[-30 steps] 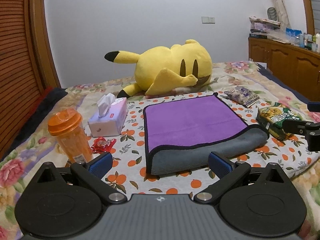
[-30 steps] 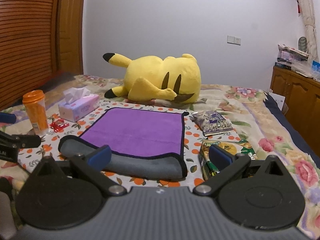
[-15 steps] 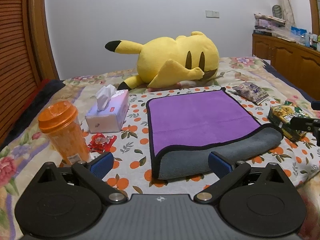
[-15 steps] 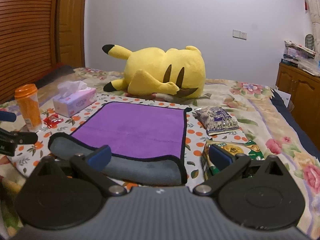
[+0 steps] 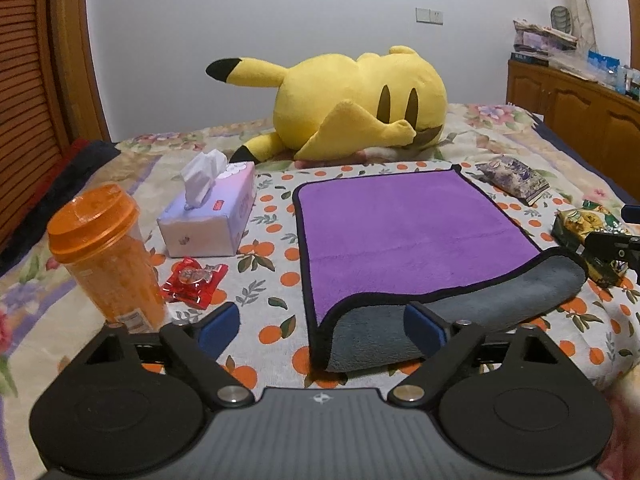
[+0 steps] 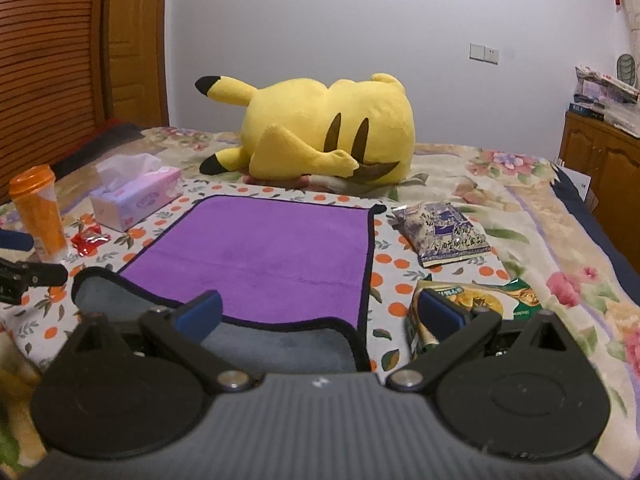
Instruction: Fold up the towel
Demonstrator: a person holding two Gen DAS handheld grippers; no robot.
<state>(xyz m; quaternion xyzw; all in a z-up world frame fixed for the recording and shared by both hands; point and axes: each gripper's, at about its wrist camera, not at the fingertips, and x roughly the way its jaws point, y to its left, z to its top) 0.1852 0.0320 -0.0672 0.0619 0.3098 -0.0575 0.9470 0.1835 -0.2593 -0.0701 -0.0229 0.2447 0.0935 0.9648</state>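
tissues [image 5: 202,178] stuck up from pastel box [image 5: 212,216]; orange lidded cup [image 5: 102,256] stood upright near it. plush purple towel [image 5: 404,236] lay on bed [image 5: 268,280], near edge rolled back grey. left gripper [image 5: 320,328] and right gripper [image 6: 318,314] both gaped apart, holding nothing, at that edge.

Bare cloth strip left of towel [image 5: 404,236], passable. Orange cup [image 5: 100,256], candy wrapper [image 5: 194,282], tissue box [image 5: 210,216] crowd bed's left side. Two snack bags [image 6: 442,232] [image 6: 476,300] sit close by towel's right edge. Plush toy [image 5: 352,108] blocks the far side.
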